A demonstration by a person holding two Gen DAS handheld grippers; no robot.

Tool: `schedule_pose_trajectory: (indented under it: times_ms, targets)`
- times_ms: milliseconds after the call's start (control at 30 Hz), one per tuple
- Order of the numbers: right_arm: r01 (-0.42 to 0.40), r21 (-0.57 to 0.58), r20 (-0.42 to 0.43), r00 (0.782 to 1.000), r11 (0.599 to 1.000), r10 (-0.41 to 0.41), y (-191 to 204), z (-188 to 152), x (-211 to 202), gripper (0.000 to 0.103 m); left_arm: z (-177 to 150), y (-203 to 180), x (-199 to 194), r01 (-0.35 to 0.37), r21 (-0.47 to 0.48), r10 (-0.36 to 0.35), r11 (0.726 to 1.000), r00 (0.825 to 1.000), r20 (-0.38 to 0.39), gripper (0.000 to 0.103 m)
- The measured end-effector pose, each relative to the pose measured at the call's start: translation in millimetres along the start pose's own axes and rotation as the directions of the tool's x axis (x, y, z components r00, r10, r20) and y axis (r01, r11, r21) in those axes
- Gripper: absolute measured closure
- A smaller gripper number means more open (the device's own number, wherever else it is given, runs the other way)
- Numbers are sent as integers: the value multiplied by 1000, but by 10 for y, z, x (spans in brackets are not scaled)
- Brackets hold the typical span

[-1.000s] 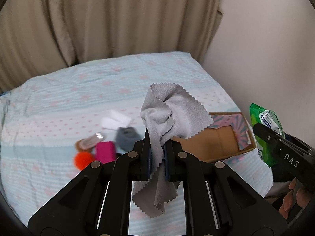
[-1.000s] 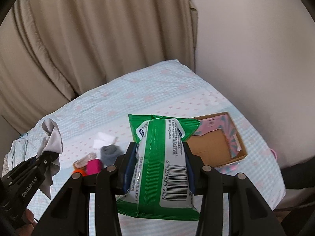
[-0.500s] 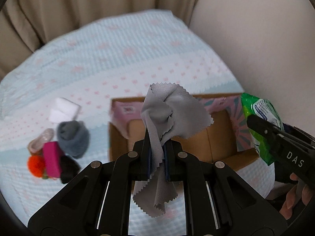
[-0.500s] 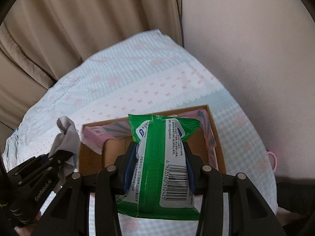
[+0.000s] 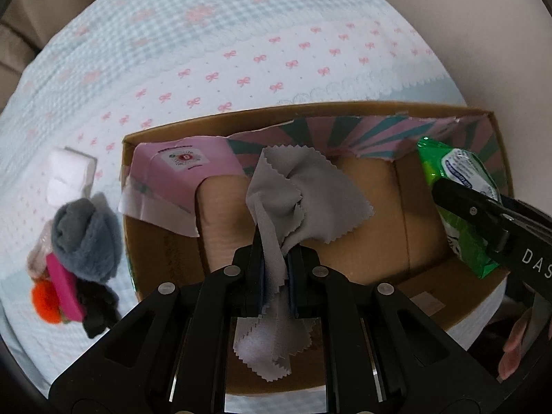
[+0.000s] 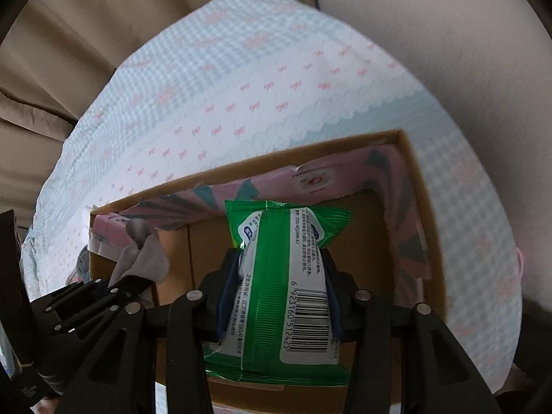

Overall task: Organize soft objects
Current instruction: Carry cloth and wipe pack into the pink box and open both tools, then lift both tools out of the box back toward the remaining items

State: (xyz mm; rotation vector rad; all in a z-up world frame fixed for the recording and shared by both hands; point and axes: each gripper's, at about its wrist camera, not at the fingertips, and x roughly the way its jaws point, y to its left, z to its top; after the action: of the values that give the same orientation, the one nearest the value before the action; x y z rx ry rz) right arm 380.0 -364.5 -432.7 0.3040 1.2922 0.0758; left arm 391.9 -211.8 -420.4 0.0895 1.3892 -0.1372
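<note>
Holding the limp, light grey cloth (image 5: 293,203) mid-bunch in my closed left gripper (image 5: 276,276), frame centre; my right gripper (image 6: 279,296) clamps the squashy, slick wipes pack (image 6: 276,276) across its middle.

I'm seeing soft, even indoor light, no hard shadows. Heavy fisheye bending and dark vignette at both views' corners. The bedspread (image 5: 241,51) looks smeared with blur; the barcode on the wipes pack (image 6: 286,276) stays sharp.
</note>
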Motion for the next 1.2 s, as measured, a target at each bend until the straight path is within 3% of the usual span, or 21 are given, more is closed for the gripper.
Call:
schedule_pose_trajectory:
  times_ms: [33,67,100,133,533,867,1067,1200]
  targets:
    - [-3,2,-11,1000,1000,3,10,0,16,53,-1,-17,8,-5,11,5,1000,1000,-11,75]
    - [-2,2,-11,1000,1000,2,18,0,23,29,-12,-37,4,-11,21,11,1000,1000,-20,28]
    - [-4,0,-3,1000,1000,4,20,0,17,12,-23,-41,11,-11,33,12,999,999,-30,4]
    - [-4,-9,8,1000,1000,4,27,-3,-2,0,-50,-47,-2,-9,46,10,999,1000,-17,0]
    - [34,-75,13,999,997,-33,135,-74,-119,0,-167,-19,-219,-10,41,10,999,1000,4,0]
    - [43,-85,121,992,995,-33,312,-177,-858,0,-337,-36,-981,-33,42,27,999,992,124,0]
    - [66,-113,228,973,991,-39,637,-427,-1599,0,-608,91,-1799,2,34,-10,999,970,245,0]
    - [79,-122,305,952,989,-38,892,-653,-2067,0,-886,243,-2392,12,28,-21,1000,937,348,0]
